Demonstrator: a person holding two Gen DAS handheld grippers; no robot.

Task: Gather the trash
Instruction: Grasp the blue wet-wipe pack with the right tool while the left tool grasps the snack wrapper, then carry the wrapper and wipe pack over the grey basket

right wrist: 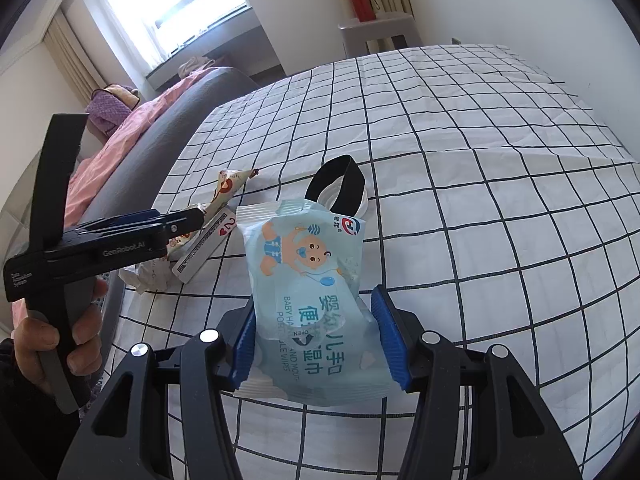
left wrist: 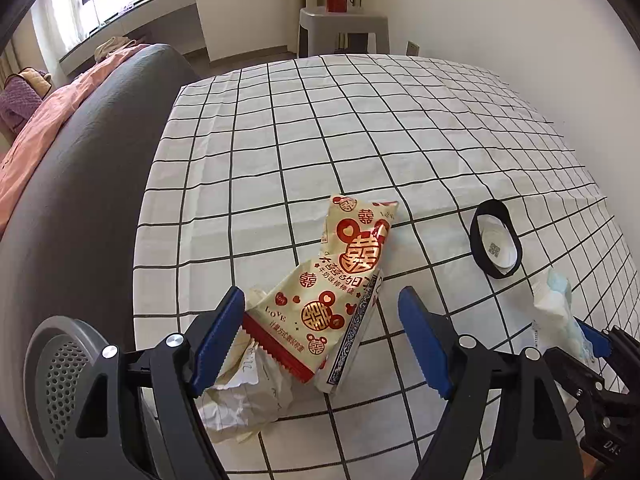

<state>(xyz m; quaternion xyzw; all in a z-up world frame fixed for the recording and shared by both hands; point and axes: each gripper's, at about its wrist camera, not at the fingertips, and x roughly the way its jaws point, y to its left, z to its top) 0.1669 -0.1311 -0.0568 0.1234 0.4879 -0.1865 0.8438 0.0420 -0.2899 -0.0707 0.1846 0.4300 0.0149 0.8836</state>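
Five loose things show on the grid-patterned desk (left wrist: 400,128): one cream-and-red snack wrapper (left wrist: 340,264), one playing-card box (left wrist: 352,344), one crumpled white paper (left wrist: 236,392), one black ring (left wrist: 496,240) with a white disc inside it, and one pale blue wipes pack (right wrist: 308,280).

The left hand-held gripper (left wrist: 320,340) stands wide open, nothing pinched; the wrapper, box and paper lie piled between and under its blue fingers, with the ring at 2 o'clock from them. The right hand-held gripper (right wrist: 316,340) is clamped on the wipes pack, lifted off the cloth.

Only the right wrist view shows the pack's baby print and the person's hand (right wrist: 64,340) on the left tool's handle at 9 o'clock. Only the left wrist view shows the perforated grey bin (left wrist: 60,384) at 8 o'clock; its contents cannot be seen.
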